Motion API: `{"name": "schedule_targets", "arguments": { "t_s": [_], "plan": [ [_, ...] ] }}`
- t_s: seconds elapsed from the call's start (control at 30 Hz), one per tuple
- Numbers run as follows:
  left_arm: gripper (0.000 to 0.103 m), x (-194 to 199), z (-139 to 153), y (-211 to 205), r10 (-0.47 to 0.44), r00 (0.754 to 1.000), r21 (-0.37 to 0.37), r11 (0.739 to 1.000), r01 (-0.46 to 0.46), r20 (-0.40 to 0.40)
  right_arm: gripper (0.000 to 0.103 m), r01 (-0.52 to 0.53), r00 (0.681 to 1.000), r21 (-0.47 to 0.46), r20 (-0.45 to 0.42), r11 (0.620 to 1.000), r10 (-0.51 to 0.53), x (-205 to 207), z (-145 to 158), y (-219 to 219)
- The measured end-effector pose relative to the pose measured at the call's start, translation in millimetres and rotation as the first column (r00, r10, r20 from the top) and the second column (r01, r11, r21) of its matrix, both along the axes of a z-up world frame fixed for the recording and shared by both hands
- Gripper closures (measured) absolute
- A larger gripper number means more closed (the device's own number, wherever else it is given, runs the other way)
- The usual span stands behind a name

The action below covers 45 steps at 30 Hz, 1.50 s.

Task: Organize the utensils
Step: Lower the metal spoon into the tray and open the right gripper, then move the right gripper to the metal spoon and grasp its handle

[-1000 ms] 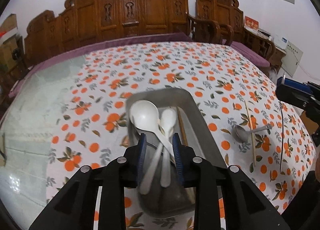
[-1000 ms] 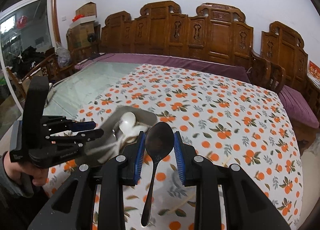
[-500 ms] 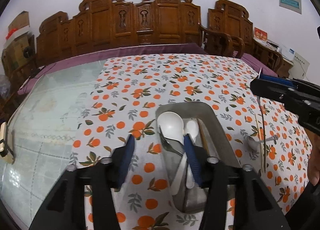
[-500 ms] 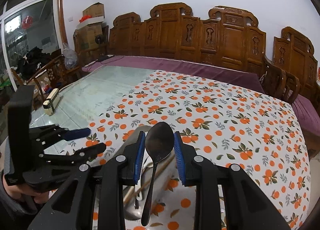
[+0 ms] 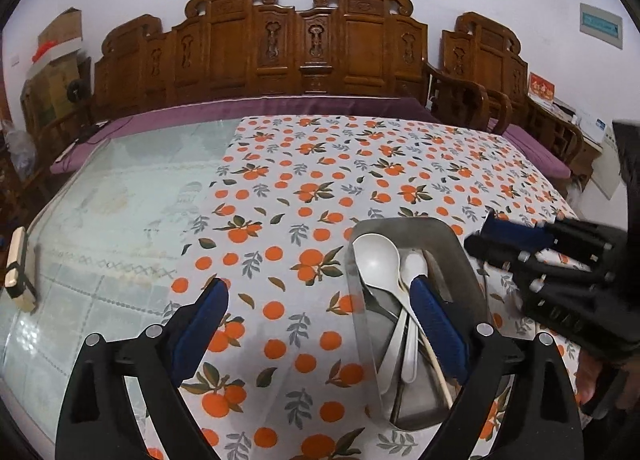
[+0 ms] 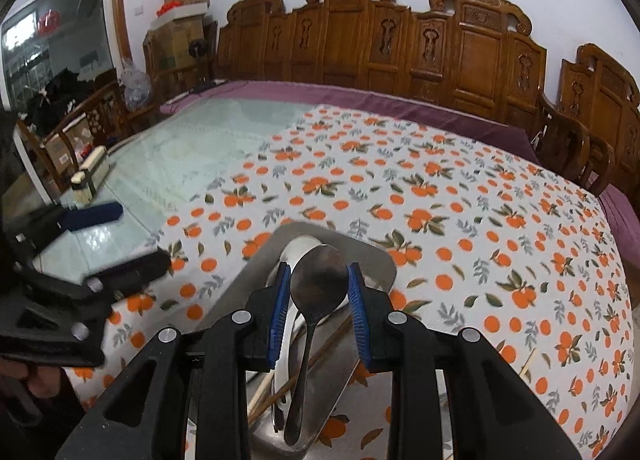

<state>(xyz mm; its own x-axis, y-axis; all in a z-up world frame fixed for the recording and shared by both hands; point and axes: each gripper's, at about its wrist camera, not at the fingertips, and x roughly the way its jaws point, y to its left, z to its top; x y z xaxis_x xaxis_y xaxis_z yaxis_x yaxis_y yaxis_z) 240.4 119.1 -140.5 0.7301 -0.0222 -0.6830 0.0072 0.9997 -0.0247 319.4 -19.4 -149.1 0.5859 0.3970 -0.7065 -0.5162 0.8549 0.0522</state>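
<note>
1. A table is covered by a white cloth (image 5: pixel 304 188) printed with oranges; carved wooden chairs (image 5: pixel 304 48) line its far edge at 12 o'clock.
2. A metal tray (image 5: pixel 460 256) lies on the cloth, at about 4 o'clock in the left wrist view.
3. Inside the tray lie two white spoons (image 5: pixel 376 256), bowls toward 12 o'clock, and a pale chopstick (image 5: pixel 436 364) beside them.
4. The left claw (image 5: pixel 316 324) is spread wide and holds nothing; its right finger is over the tray.
5. The right claw (image 6: pixel 318 300) is closed on a dark metal spoon (image 6: pixel 318 284), gripping the bowl's edges, with the handle pointing to 6 o'clock.
6. That spoon hangs over the tray (image 6: pixel 372 260); whether it touches anything inside, I cannot tell.
7. A small cream and black box (image 6: pixel 90 174) sits on the bare tabletop at 9 o'clock.
</note>
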Motion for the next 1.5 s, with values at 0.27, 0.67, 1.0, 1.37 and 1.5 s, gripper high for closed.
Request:
{"name": "schedule_targets", "arguments": {
  "t_s": [0.27,0.67,1.0,1.37,1.5],
  "plan": [
    [0.013,0.0,-0.8,-0.5,0.005,1.0,0.013,1.0,-0.005,-0.004,0.072,-0.004,1.0,-0.039,-0.021,0.999,0.003,2.2,-21.5,8.2],
    [0.013,-0.8,-0.5,-2.8,-0.004,1.0,0.01,1.0,0.004,-0.005,0.067,-0.011,0.999,0.001,-0.032,1.0,0.011,5.2,-24.5,-1.2],
    [0.013,-2.3,-6.2,-17.6,-0.047,0.998,-0.007,0.999,0.047,-0.032,0.066,0.014,1.0,0.031,0.014,0.999,-0.015,-11.9,-2.2,-49.0],
    [0.013,-14.8,-7.8,-66.6,-0.153,0.988,-0.004,0.988,0.153,-0.021,0.066,0.098,0.995,-0.065,0.023,0.993,-0.097,-30.2,-3.1,-146.8],
    [0.013,-19.0,-10.9,-83.2,-0.187,0.982,-0.011,0.982,0.187,-0.021,0.066,0.137,0.99,-0.096,-0.011,0.986,-0.138,-27.9,-18.9,-179.5]
  ]
}}
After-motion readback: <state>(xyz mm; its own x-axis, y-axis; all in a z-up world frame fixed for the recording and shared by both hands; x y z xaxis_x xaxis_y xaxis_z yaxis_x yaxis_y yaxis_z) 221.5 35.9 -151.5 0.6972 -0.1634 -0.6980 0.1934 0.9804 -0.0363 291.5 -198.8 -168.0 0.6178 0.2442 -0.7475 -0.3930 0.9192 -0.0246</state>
